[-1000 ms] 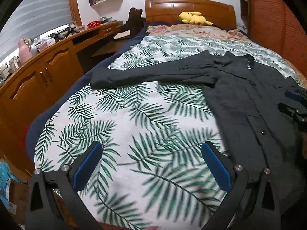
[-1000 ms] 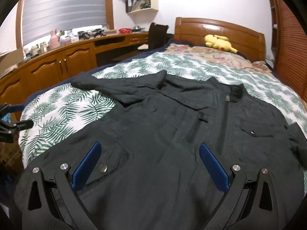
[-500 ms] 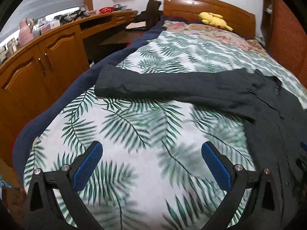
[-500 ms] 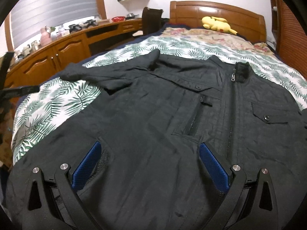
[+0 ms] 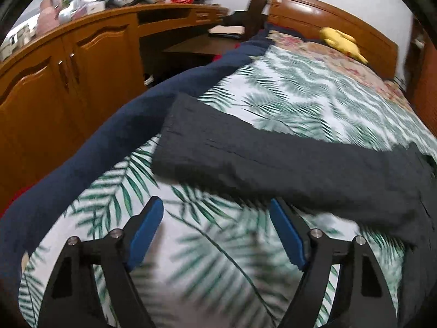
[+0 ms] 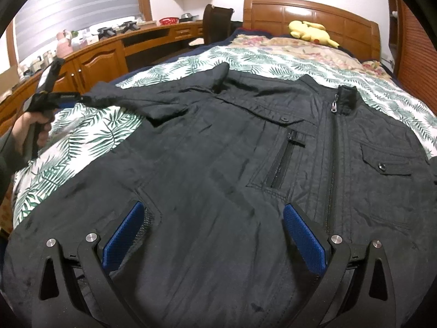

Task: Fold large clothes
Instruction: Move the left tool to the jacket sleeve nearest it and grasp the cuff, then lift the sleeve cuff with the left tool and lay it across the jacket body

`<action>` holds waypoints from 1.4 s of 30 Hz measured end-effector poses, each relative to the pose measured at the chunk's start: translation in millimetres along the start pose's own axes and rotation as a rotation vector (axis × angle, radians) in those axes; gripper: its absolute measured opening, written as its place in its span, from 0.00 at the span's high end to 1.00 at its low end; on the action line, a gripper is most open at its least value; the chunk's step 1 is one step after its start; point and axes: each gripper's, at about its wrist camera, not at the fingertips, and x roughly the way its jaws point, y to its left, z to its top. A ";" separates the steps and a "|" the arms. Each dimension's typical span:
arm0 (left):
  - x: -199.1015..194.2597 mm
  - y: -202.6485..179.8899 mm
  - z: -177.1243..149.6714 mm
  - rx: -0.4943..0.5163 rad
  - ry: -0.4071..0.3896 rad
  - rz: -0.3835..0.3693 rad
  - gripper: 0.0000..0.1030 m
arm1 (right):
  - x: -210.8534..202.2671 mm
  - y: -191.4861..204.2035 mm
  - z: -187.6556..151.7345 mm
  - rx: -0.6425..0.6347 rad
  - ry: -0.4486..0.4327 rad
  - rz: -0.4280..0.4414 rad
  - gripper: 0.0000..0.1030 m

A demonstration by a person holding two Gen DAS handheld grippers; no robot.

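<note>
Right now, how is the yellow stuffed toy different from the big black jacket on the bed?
The yellow stuffed toy is small and bright; the black jacket is large and dark. The toy sits up by the wooden headboard, while the jacket lies spread flat lower on the bed, zipped up, one sleeve stretched sideways. The toy rests on a flowery cover, the jacket on the leaf-print sheet. Both are soft things on the same bed.

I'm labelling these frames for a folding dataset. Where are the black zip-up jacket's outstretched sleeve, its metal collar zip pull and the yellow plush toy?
Black jacket's outstretched sleeve point(image 5: 245, 158), left wrist view, middle of the sleeve.
Metal collar zip pull point(image 6: 333, 106), right wrist view, the hanging tab.
Yellow plush toy point(image 6: 310, 31), right wrist view, its body.
</note>
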 end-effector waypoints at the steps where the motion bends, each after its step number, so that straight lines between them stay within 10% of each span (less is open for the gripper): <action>1: 3.6 4.9 3.6 -0.017 0.000 0.003 0.22 | 1.5 1.2 -0.1 -0.005 0.006 -0.004 0.00; 14: 36.8 32.4 21.5 -0.096 0.028 -0.001 0.29 | 8.2 4.1 -1.4 -0.018 0.039 -0.006 0.00; 23: 32.2 12.9 30.7 -0.037 0.024 -0.038 0.82 | 9.7 4.2 -0.5 -0.015 0.045 0.004 0.00; 34: -78.1 -73.5 44.9 0.153 -0.156 -0.041 0.89 | 8.4 4.2 -0.2 -0.011 0.039 0.038 0.00; 42: -168.6 -158.7 0.8 0.244 -0.251 -0.243 0.89 | 4.3 2.5 0.3 0.006 0.023 0.053 0.00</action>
